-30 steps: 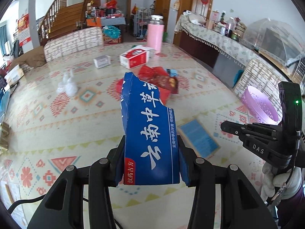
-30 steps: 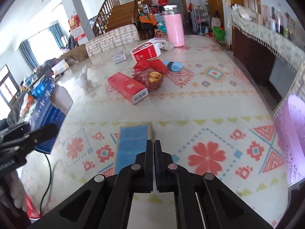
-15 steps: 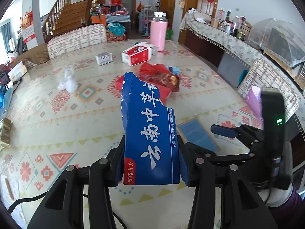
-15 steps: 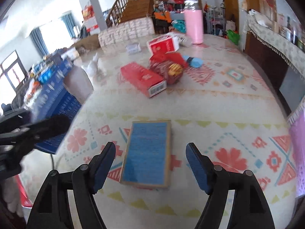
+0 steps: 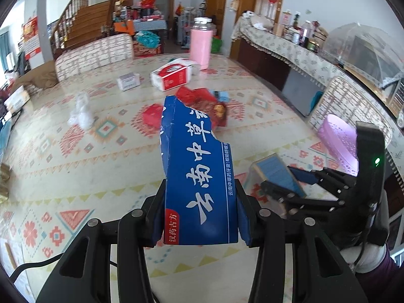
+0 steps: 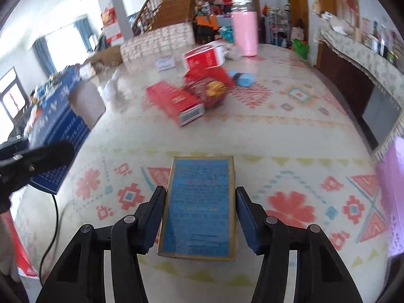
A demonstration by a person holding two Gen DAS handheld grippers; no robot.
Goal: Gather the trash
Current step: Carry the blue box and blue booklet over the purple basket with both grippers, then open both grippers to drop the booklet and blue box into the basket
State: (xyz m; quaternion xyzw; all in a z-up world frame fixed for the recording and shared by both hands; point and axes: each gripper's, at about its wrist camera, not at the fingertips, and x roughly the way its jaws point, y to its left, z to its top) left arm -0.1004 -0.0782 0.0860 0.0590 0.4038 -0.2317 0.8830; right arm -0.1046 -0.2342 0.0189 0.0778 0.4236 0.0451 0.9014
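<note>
My left gripper is shut on a torn blue toothpaste carton with white characters, held above the table and pointing away from me. A small flat blue box with a tan rim lies on the patterned tablecloth. My right gripper straddles it, and its jaws are closing. The blue pads stand a sliver off the box's long sides. In the left wrist view the right gripper shows low on the right, around the same blue box. A gloved hand holds it.
Farther up the table lie a red carton, a red snack bag, a red-and-white box, a small white box and a crumpled white wrapper. A pink jar stands at the back. A purple basket sits at the right edge.
The right gripper went from shut to wide open, slid over the small blue box, and has narrowed around it. The left gripper and its carton have stayed put.
</note>
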